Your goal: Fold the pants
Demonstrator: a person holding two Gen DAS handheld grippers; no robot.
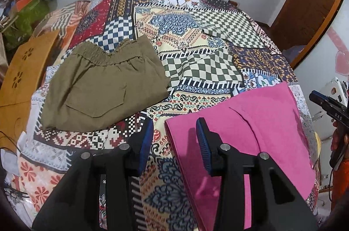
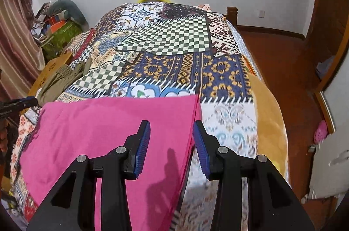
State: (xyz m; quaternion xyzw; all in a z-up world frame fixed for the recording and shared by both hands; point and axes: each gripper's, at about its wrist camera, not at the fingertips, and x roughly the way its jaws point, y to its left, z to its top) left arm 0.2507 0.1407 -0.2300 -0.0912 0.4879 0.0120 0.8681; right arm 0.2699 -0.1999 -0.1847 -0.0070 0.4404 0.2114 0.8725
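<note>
Two pairs of pants lie on the patchwork bedspread (image 1: 196, 52): folded olive-green cotton pants (image 1: 104, 84) left, fully visible only to the left wrist camera, flat pink pants (image 2: 109, 132) right. Left gripper (image 1: 174, 139) and right gripper (image 2: 171, 143) hover wide open, empty.

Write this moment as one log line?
left gripper: open, empty | right gripper: open, empty | pink pants: flat on bed | olive pants: folded

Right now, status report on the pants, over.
Left gripper and right gripper open, empty. Pink pants flat on bedspread. Olive shorts apart, nothing blocking.
</note>
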